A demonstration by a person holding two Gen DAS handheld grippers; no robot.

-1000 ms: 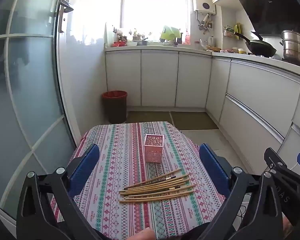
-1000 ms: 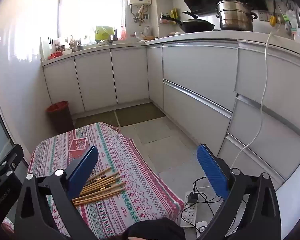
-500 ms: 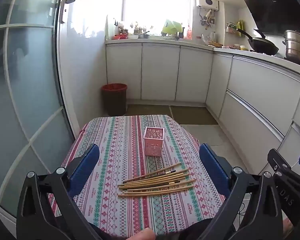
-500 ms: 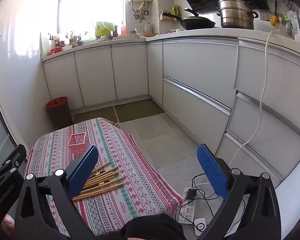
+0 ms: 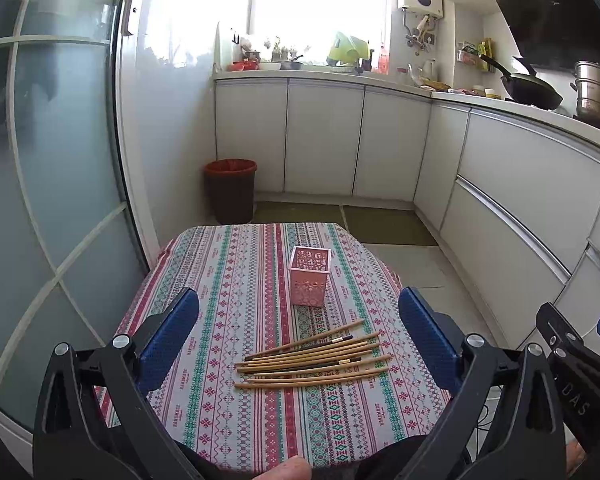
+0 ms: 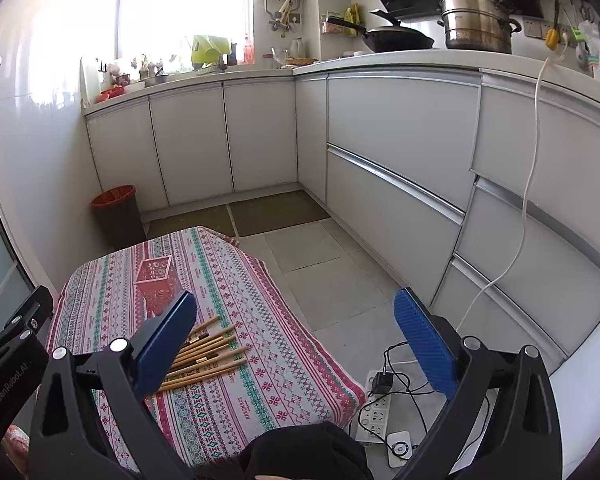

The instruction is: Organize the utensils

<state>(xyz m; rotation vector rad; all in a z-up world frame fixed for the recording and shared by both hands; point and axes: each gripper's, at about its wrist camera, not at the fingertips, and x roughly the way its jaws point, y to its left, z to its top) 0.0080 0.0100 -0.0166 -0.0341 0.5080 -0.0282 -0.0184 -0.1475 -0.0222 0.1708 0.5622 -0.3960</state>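
Several wooden chopsticks lie side by side on a small table with a striped patterned cloth. Just behind them stands a pink perforated square holder, upright and with nothing showing in it. My left gripper hangs open above the near part of the table, its blue pads wide on either side of the chopsticks and clear of them. My right gripper is open too, held off the table's right edge over the floor; the chopsticks and holder sit by its left finger.
A red-lined bin stands beyond the table by the glass door. White cabinets run along the back and right. A power strip with cables lies on the tiled floor right of the table. A knee shows at the bottom edge.
Both grippers have risen and drawn back a little, so the table, chopsticks and holder sit slightly lower and farther in view. Nothing on the table has moved.
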